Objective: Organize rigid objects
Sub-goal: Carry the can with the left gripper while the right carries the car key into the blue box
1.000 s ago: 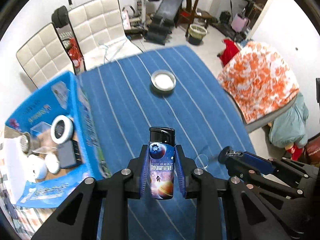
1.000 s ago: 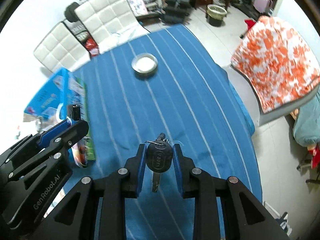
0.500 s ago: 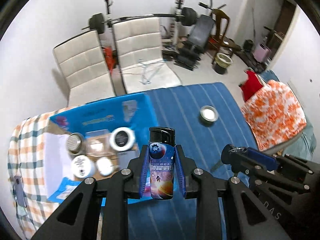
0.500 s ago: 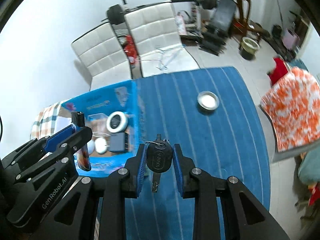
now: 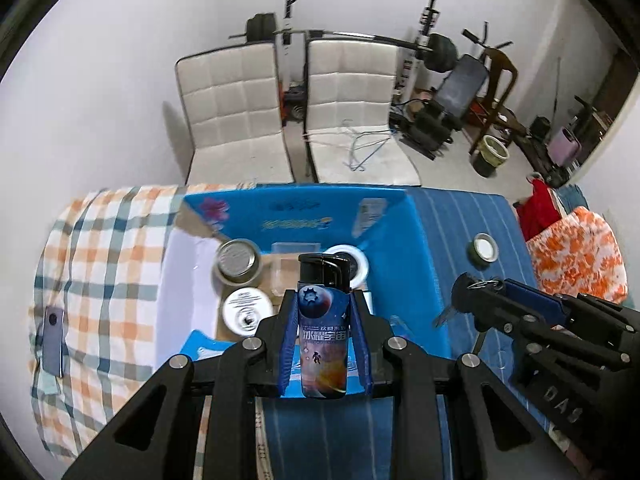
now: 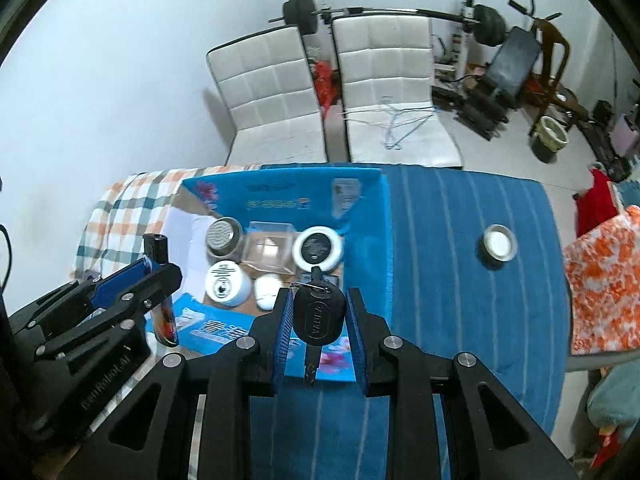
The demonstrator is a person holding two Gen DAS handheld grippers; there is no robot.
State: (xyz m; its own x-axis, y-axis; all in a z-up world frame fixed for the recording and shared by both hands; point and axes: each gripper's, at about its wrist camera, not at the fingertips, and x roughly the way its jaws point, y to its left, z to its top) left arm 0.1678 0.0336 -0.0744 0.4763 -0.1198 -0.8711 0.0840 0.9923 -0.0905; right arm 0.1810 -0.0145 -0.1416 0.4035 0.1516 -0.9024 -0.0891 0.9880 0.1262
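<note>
My left gripper (image 5: 323,320) is shut on a blue lighter (image 5: 323,332) with a space print and black cap, held upright above the near flap of an open blue cardboard box (image 5: 424,248). My right gripper (image 6: 319,312) is shut on a black car key (image 6: 318,316), blade pointing down, above the same box's near edge (image 6: 368,216). The left gripper with the lighter (image 6: 160,280) shows at the left of the right wrist view; the right gripper with the key (image 5: 472,292) shows at the right of the left wrist view.
In the box lie a metal tin (image 6: 222,238), a clear plastic case (image 6: 268,250), a white ring-shaped tin (image 6: 318,250) and a white jar (image 6: 226,282). A small round tin (image 6: 499,244) sits on the blue striped cloth. A phone (image 5: 54,334) lies on the checked cloth. Two white chairs stand behind.
Both grippers have swung left from over the blue striped cloth to over the open box, each keeping its object. The round tin has moved to the right side of both views.
</note>
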